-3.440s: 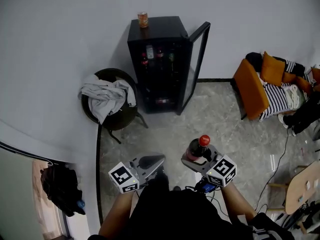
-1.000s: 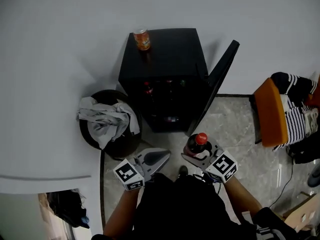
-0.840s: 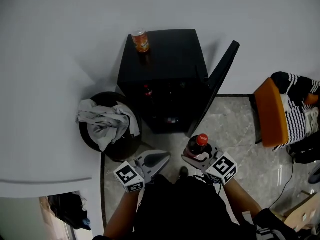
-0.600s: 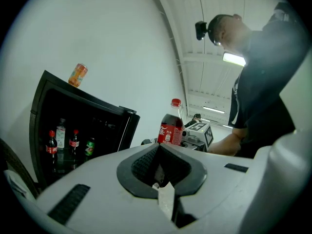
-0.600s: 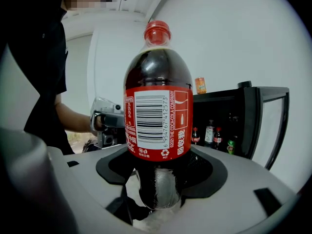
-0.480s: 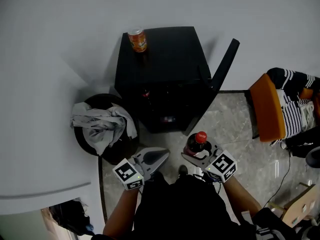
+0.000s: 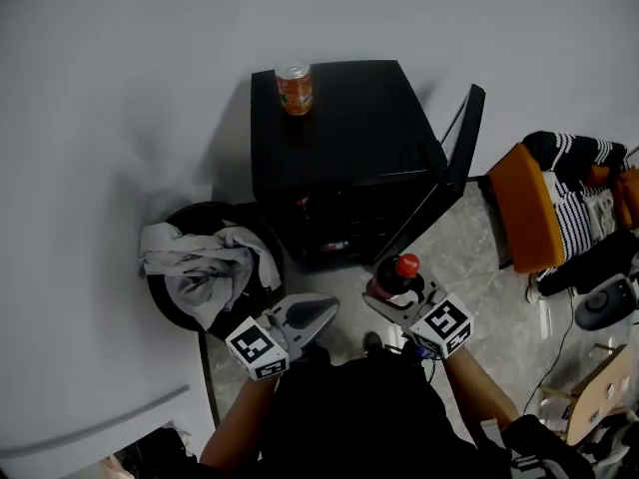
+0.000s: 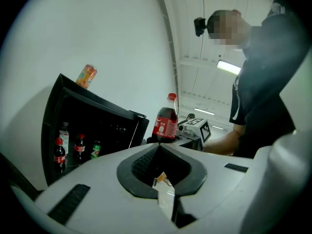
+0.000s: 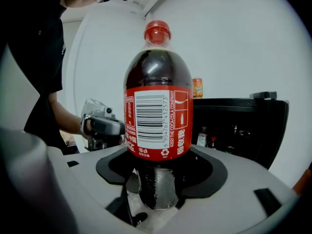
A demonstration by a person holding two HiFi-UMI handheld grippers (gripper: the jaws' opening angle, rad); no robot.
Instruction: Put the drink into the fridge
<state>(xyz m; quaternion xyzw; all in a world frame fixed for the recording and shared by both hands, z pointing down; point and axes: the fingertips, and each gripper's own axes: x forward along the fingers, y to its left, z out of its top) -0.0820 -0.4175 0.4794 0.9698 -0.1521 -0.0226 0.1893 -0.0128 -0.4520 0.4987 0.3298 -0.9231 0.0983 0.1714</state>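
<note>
A cola bottle (image 7: 397,278) with a red cap and red label stands upright in my right gripper (image 7: 384,294), which is shut on its lower body; the right gripper view shows the bottle (image 9: 158,116) filling the middle. My left gripper (image 7: 321,312) is shut with nothing in it, its tips meeting (image 8: 158,146). Ahead stands a small black fridge (image 7: 339,138) with its glass door (image 7: 449,178) swung open to the right. Bottles (image 8: 59,152) stand on its shelves. An orange can (image 7: 294,88) sits on the fridge top.
A round black chair (image 7: 175,302) draped with grey cloth (image 7: 200,262) stands left of the fridge. An orange seat (image 7: 524,203) with striped fabric sits at the right. White wall behind; marble floor (image 7: 479,287) between me and the fridge.
I have come closer to the fridge since 3.4 s ago, and it now sits more under the view. Both grippers keep their pose; the bottle stays held.
</note>
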